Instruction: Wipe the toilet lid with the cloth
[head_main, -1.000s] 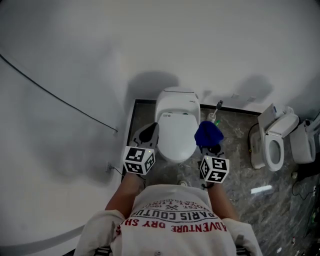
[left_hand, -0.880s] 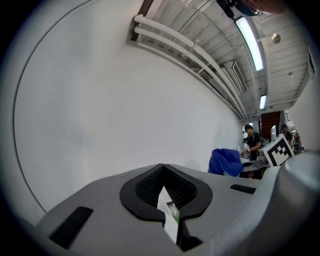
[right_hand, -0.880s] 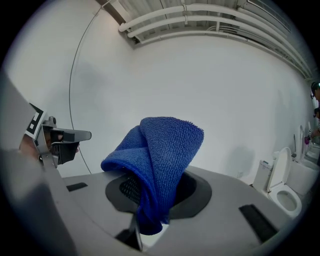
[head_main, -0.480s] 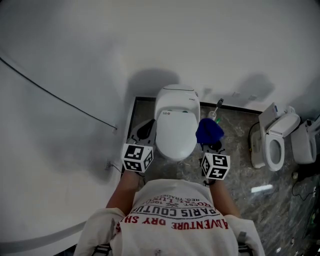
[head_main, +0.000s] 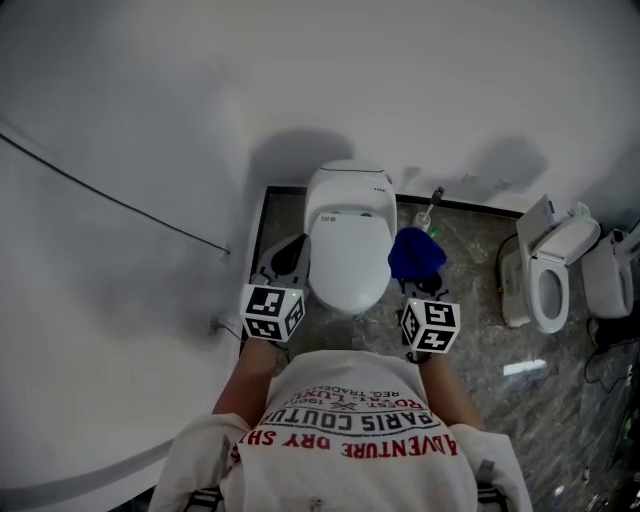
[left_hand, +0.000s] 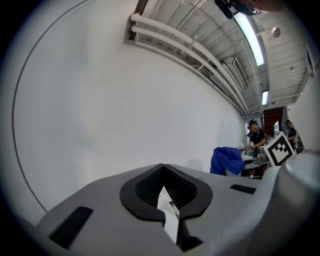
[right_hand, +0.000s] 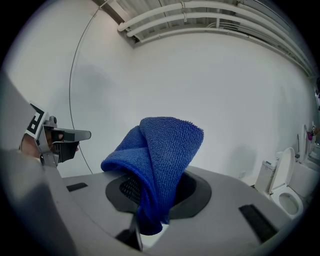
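Both grippers have crept a little forward since a second ago, and the toilet (head_main: 345, 235) now sits slightly higher in my head view.

From my station the biggest thing on screen is the white wall (head_main: 300, 80), with a thin dark cable (head_main: 110, 200) running slantwise across it. Below it lies the grey marbled floor (head_main: 470, 300). The toilet stands against the wall with its toilet lid (head_main: 348, 258) down. Well off to the right is a second toilet (head_main: 548, 278) with its lid raised.

The left gripper (left_hand: 162, 172) hangs by the lid's left side. In its own view the jaws are pressed together at the tips, with nothing caught between them. The right gripper (right_hand: 157, 192) hangs by the lid's right side, jaws clamped on the blue cloth (right_hand: 160, 150). The cloth bunches up out of the pads and flops over them. In the head view it sits just beside the lid's right edge; I cannot tell whether it touches the lid.

A toilet brush (head_main: 430, 212) stands on the floor just behind the cloth, near the wall.
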